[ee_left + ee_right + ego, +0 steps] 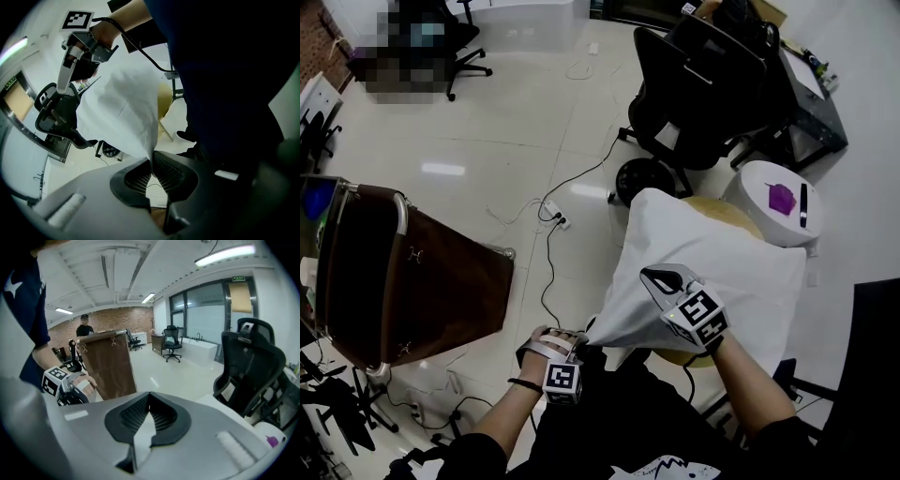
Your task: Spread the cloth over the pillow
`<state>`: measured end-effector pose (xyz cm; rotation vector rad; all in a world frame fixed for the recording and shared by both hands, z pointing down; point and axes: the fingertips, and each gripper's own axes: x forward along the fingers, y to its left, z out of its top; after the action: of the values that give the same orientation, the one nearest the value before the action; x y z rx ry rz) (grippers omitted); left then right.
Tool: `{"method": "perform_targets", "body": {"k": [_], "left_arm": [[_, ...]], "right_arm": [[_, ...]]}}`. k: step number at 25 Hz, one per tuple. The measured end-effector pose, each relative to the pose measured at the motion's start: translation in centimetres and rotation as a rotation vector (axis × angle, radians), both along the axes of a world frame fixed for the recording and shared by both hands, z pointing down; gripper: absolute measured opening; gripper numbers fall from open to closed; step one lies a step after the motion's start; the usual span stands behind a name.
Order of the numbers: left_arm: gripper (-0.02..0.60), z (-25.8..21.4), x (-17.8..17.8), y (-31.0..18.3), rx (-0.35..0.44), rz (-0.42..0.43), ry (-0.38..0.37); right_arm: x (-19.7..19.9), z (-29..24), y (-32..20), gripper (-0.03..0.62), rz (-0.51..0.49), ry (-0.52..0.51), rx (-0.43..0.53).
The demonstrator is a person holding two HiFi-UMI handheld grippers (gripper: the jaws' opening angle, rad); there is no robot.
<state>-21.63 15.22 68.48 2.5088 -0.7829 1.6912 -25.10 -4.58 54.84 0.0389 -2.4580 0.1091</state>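
Note:
A white cloth (pixel 712 272) lies spread over a tan pillow (pixel 727 211) in front of me. My left gripper (pixel 584 337) is shut on the cloth's near left corner and pulls it into a taut point. In the left gripper view the cloth (pixel 122 112) runs up from the shut jaws (pixel 151 161), with the pillow (pixel 164 101) showing behind it. My right gripper (pixel 653 275) rests on top of the cloth, shut on a fold of it. In the right gripper view a strip of cloth (pixel 143 432) sits between the closed jaws (pixel 149 397).
A black office chair (pixel 703 84) stands just beyond the pillow. A brown leather-clad cabinet (pixel 422 281) is to the left. Cables and a power strip (pixel 553 217) lie on the floor between them. A white round stand (pixel 759 183) with a purple object is at the right.

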Motion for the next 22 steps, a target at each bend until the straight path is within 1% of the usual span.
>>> {"method": "perform_targets", "body": {"k": [2,3,6,8,11,13,15,18,20,22], "left_arm": [[0.005,-0.9,0.0,-0.5,0.016,-0.008,0.014],[0.005,-1.1,0.0,-0.6,0.023,-0.011,0.019],[0.005,-1.8,-0.2,-0.6,0.042,-0.021,0.029],[0.005,-2.4,-0.4,-0.7,0.052,-0.028,0.035],[0.005,-3.1,-0.5,-0.6,0.068,-0.035,0.039],[0.005,-3.1,-0.7,-0.7,0.087,-0.032,0.03],[0.005,-3.3,-0.7,-0.7,0.098,-0.037,0.035],[0.005,-4.0,-0.6,-0.7,0.101,-0.047,0.061],[0.005,-4.3,-0.7,-0.8,0.112,-0.04,0.06],[0.005,-4.6,-0.9,-0.9,0.12,-0.039,0.062]], "right_arm": [[-0.8,1.2,1.8,0.015,-0.087,0.034,0.012],[-1.1,1.6,3.0,0.03,-0.147,0.05,0.025],[-1.7,2.5,7.3,0.114,-0.362,0.096,0.095],[-1.8,2.9,10.3,0.12,-0.496,0.112,0.128],[-1.5,3.5,14.9,0.127,-0.661,0.13,0.114],[-0.9,4.4,17.4,0.127,-0.754,0.162,0.111],[-0.2,5.5,19.1,0.127,-0.824,0.198,0.134],[0.4,7.0,20.6,0.124,-0.882,0.248,0.205],[0.6,7.5,20.8,0.114,-0.888,0.262,0.246],[0.6,7.5,20.8,0.089,-0.867,0.261,0.246]]}}
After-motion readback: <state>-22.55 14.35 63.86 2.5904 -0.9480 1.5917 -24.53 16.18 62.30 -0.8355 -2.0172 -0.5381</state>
